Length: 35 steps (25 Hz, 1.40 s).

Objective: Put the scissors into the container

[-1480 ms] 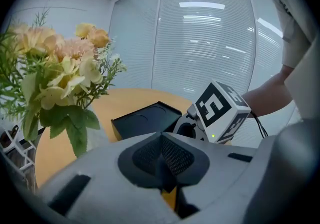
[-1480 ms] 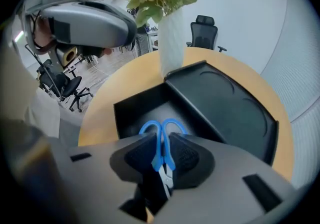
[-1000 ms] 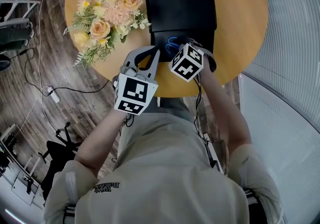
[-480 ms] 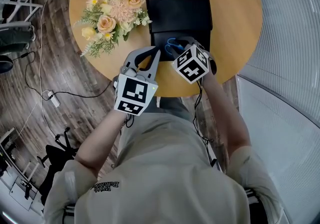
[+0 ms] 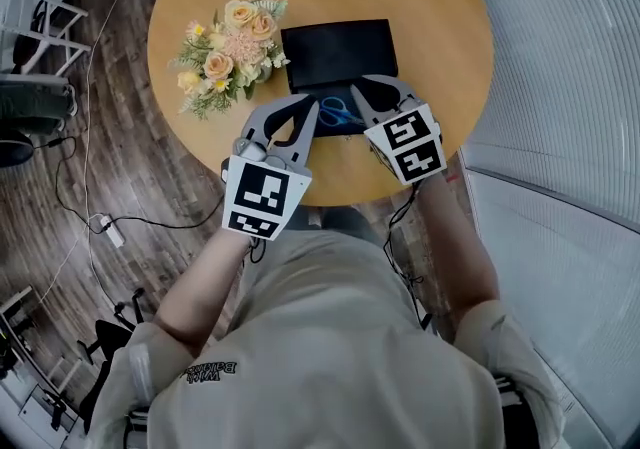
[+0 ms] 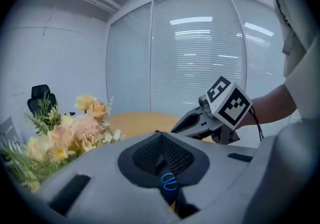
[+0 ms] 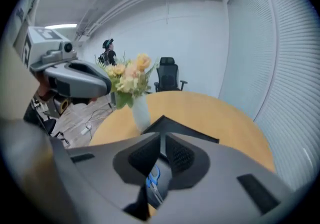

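Blue-handled scissors point(image 5: 338, 115) lie in the near half of an open black container point(image 5: 372, 57) on the round wooden table point(image 5: 450, 27). My left gripper point(image 5: 308, 103) hovers just left of the scissors, jaws shut and empty. On the other side, my right gripper point(image 5: 362, 87) sits just right of them, also shut with nothing in it. In the left gripper view the scissors point(image 6: 168, 182) show below the closed jaws of the left gripper point(image 6: 161, 137). The right gripper view has the scissors point(image 7: 152, 180) under the meeting pads of the right gripper point(image 7: 163, 136).
A bouquet of peach and yellow flowers point(image 5: 228, 52) stands left of the container, close to my left gripper. The table's near edge point(image 5: 330, 199) runs just under both grippers. Cables point(image 5: 100, 227) lie on the wood floor at left; blinds fill the right.
My right gripper has drawn back toward the table's near edge, off the scissors, which now lie uncovered in the container. The left gripper has barely moved. The head view has pulled back.
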### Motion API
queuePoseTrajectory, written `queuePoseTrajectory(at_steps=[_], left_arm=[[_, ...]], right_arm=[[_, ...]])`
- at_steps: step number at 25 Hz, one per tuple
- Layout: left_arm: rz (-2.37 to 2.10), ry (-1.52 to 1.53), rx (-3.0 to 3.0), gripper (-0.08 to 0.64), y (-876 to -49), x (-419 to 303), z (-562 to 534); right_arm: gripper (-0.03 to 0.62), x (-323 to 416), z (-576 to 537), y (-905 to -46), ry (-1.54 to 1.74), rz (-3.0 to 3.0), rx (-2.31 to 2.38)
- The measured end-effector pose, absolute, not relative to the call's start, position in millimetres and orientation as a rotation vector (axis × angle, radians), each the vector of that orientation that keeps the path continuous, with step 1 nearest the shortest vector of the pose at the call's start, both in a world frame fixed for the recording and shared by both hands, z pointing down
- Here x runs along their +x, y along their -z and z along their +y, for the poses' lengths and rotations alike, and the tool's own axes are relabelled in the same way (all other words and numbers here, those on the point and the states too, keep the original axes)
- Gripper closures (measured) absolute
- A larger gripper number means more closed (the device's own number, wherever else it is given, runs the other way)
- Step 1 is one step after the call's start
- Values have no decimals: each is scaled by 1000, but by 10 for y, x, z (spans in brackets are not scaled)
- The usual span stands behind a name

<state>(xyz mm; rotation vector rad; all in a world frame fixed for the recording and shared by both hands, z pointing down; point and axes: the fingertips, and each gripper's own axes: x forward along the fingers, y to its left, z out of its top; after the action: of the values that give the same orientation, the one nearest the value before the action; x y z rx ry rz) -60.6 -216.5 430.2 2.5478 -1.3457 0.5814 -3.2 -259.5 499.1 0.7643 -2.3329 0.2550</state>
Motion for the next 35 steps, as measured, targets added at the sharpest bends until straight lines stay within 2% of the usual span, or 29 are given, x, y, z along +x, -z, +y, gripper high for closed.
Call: queuePoseTrajectory(at_steps=[8,16,23,35], left_arm=[[-1434,-481,2675,538,-3495,-631,-2278],[-1535,-223,2774,538,-2481,-578,-2279],[-1641,-173,2792,538,-2144,-711,-2270],[-1684,-122,2812,538,-1824,-791,-2078]], right_arm=[[546,144,-2671,-4011,-221,-2510,973],[551,424,-2639,-2925,-50,-2690,1218],[551,569,-2392,-2150,83,-2807,1301],[551,505,-2042,-1680,183,-2904,1267]])
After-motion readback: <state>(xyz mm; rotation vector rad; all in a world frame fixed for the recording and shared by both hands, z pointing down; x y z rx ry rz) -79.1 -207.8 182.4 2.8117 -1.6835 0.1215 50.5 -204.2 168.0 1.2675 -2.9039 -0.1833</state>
